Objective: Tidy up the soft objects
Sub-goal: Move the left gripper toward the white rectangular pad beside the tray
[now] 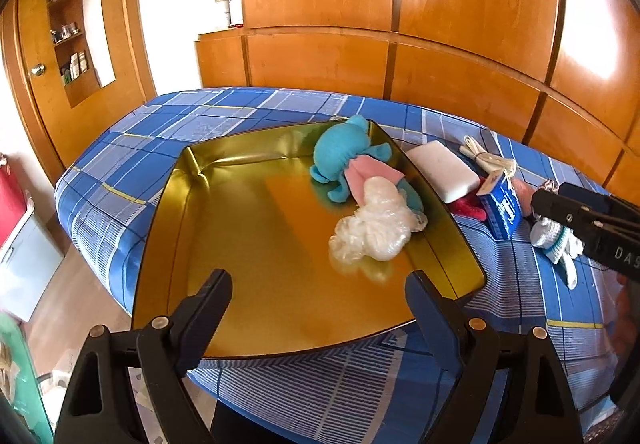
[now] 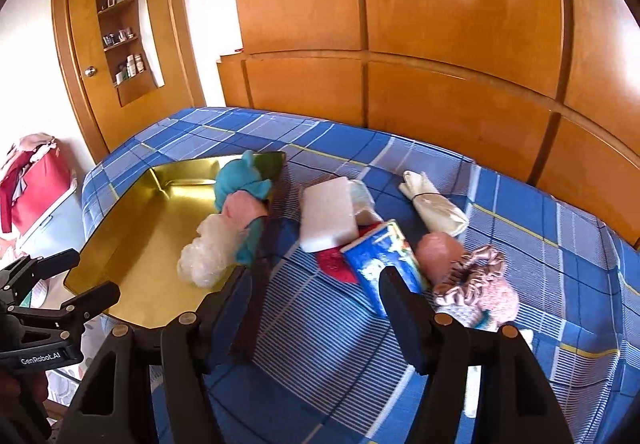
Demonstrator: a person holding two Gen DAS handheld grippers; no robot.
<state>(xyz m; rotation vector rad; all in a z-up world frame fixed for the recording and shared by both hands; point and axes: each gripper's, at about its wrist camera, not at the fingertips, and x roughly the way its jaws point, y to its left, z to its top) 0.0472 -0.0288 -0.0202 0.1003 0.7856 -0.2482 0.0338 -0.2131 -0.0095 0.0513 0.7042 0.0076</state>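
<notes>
Here a shallow gold metal tray [image 1: 224, 228], glossy and mirror-like with rounded corners, lies on a bed [image 1: 168, 119] covered in blue plaid cloth. Along the tray's far right edge sit three soft things, touching one another: a turquoise terry plush toy [image 1: 340, 151] at the far corner, a smooth pink cloth [image 1: 372, 171] lying over it, and a frothy white mesh pouf [image 1: 372, 232] nearer the middle of that edge.

Beside the tray's right edge, on the bedcover, lies a smooth white rectangular foam sponge [image 2: 326, 213], a glossy blue cardboard box [image 2: 380, 260] lying partly over a red fuzzy piece [image 2: 336, 264], a cream fabric bundle [image 2: 434, 205] tied with a dark band, a ruffled satin scrunchie [image 2: 470, 276] and a white knitted sock [image 1: 554, 240].

The left gripper [image 1: 318, 288] hangs over the tray's near edge, jaws spread, nothing between them. The right gripper [image 2: 316, 308] hovers over bare bedcover by the box, jaws likewise spread and empty.
</notes>
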